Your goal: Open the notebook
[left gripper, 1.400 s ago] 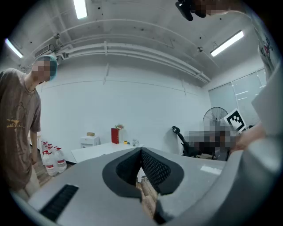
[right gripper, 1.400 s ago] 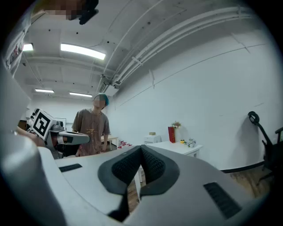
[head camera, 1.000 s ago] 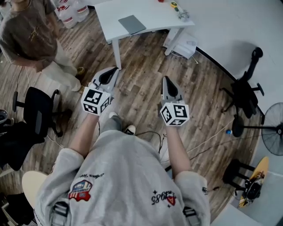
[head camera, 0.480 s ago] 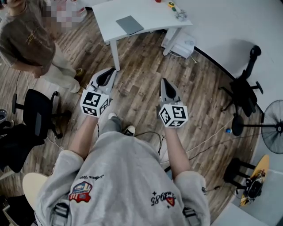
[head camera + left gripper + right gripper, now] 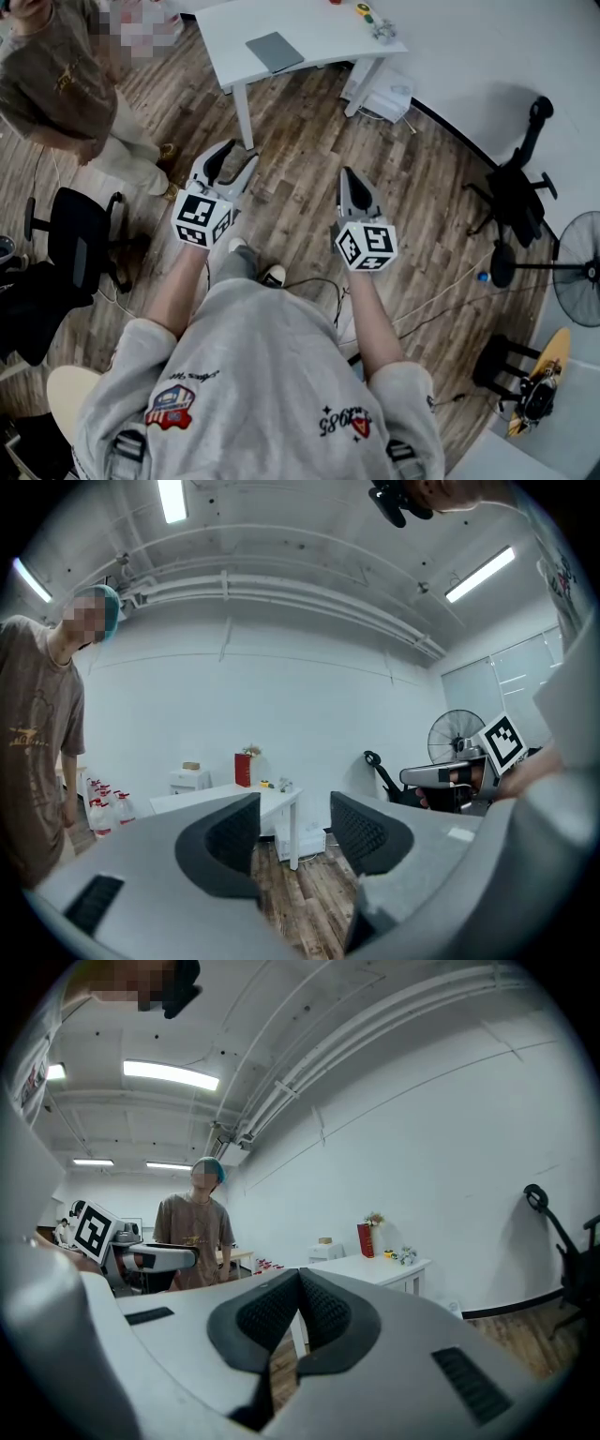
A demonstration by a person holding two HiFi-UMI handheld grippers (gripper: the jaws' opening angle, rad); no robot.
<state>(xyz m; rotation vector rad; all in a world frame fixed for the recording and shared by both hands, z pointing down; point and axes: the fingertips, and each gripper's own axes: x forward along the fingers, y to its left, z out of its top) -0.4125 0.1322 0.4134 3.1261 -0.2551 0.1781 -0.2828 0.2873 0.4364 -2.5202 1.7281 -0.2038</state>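
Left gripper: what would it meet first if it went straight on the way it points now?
The left gripper would probably meet the white table, near its leg; depth is uncertain.

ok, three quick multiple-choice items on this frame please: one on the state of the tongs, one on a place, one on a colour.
1. How do the left tongs and the right tongs stand?
A. left apart, right together
B. both together
C. both apart

2. Where does the notebook lie?
A. between the left tongs
B. on the white table
C. between the right tongs

3. What colour is the notebook cover?
A. red
B. yellow
C. grey

Answers:
1. A. The left tongs have just been opening and have nothing between them, while the right tongs are shut.
2. B. The notebook lies flat on the tabletop, well ahead of both tongs.
3. C. The head view shows a plain grey cover.
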